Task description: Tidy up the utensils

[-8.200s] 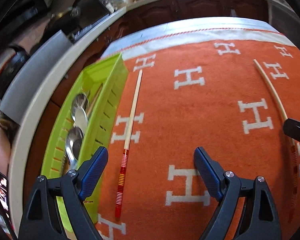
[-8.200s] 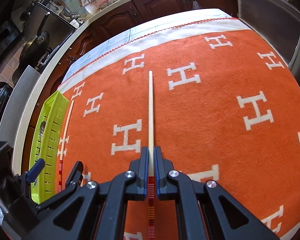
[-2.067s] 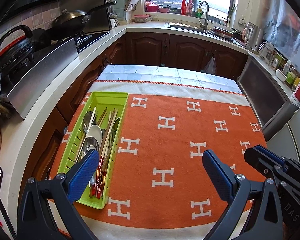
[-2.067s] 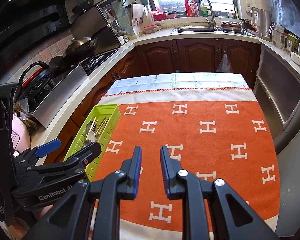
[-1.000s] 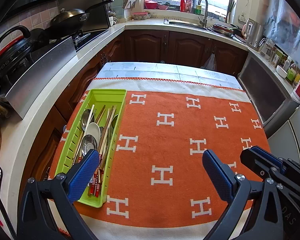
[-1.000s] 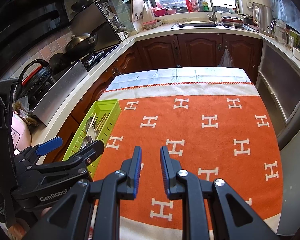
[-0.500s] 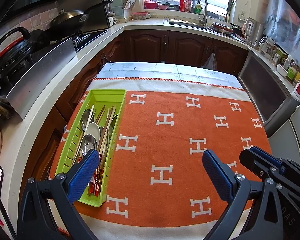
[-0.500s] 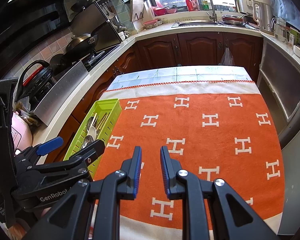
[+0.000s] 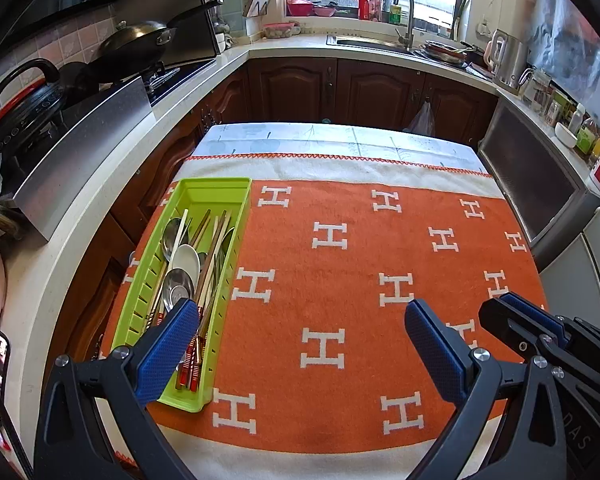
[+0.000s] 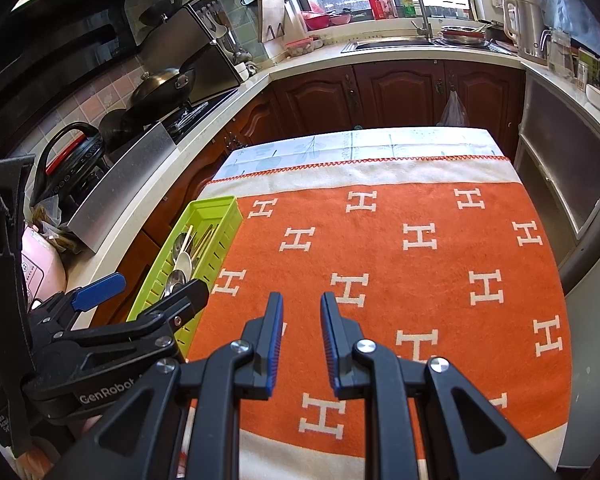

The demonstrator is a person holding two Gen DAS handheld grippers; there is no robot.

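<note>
A lime green slotted tray (image 9: 204, 189) lies along the left edge of the orange H-patterned cloth (image 9: 360, 248). It holds metal and white spoons (image 9: 186, 259) and several chopsticks (image 9: 212, 248) with red striped ends. My left gripper (image 9: 300, 344) hangs well above the cloth's near part, open wide and empty, with its left finger (image 9: 168, 346) over the tray's near end. My right gripper (image 10: 301, 332) hovers over the cloth to the right of the tray (image 10: 216, 205), its jaws a narrow gap apart with nothing between them. No utensil lies on the cloth.
The cloth covers a table with a pale patterned cover (image 9: 340, 140) at its far end. A white counter (image 9: 60, 232) runs along the left with a wok (image 9: 132, 44) and a black pot (image 9: 16, 96). Dark cabinets (image 9: 372, 88) and a sink (image 9: 380, 44) stand behind.
Earlier, two chopsticks lay on the cloth and my right gripper was shut on one; now all are in the tray and both grippers are pulled back high. Over the last second, nothing moved.
</note>
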